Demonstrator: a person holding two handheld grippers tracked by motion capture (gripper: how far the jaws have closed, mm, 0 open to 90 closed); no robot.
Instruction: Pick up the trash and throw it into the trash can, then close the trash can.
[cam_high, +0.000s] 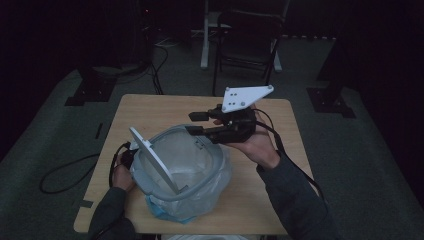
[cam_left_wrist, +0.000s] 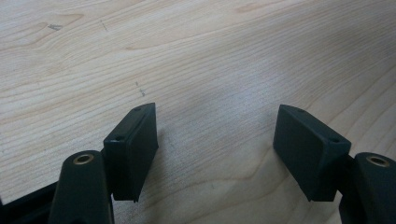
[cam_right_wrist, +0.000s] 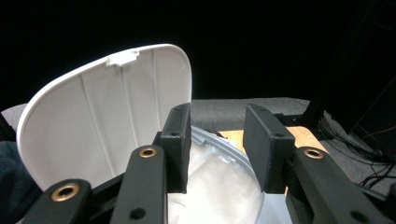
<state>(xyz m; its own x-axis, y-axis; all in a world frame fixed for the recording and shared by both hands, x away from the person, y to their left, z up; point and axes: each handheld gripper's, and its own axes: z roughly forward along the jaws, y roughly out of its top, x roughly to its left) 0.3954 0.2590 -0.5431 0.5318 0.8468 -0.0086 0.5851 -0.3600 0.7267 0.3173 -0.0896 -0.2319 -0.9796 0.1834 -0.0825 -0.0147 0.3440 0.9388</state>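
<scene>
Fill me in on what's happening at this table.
A person is working on a small grey bin lined with a plastic bag on a wooden table, its white lid standing up. The right hand-held gripper hovers at the bin's far rim, jaws apart with nothing between them. The left hand-held gripper sits low at the bin's left side, jaws open over bare tabletop. Neither holds anything at this moment.
</scene>
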